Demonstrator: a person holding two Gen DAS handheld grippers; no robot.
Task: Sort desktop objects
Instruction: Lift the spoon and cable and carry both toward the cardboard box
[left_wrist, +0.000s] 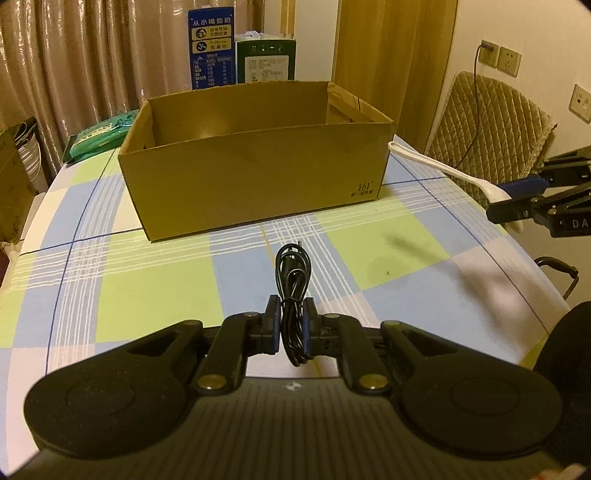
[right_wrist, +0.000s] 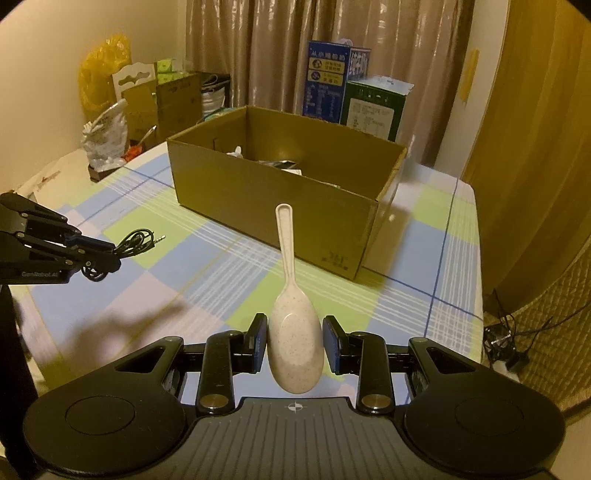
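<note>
Left gripper (left_wrist: 291, 325) pinches limp, light cable (left_wrist: 291, 280) mid-bundle; right gripper (right_wrist: 295, 345) clamps stiff, slick spoon (right_wrist: 291, 314) by bowl.

left gripper (left_wrist: 291, 319): matte black body, two slim fingers with dark blue pads on their inner faces
left gripper linkage: flat black bars joined by brass-coloured round pivot screws; two large round black discs with a fine dotted texture, one on each side
left gripper base: ribbed dark grey plate with a small white crosshair mark at its middle
left gripper lettering: pale "GenRobot.AI" along the side bar, seen from the right wrist view
right gripper (right_wrist: 294, 341): same black build, blue-edged pads, silver-brass pivot screws, ribbed grey plate with white crosshair
right gripper lettering: white letters "DA" on its side, the rest cut off
</note>
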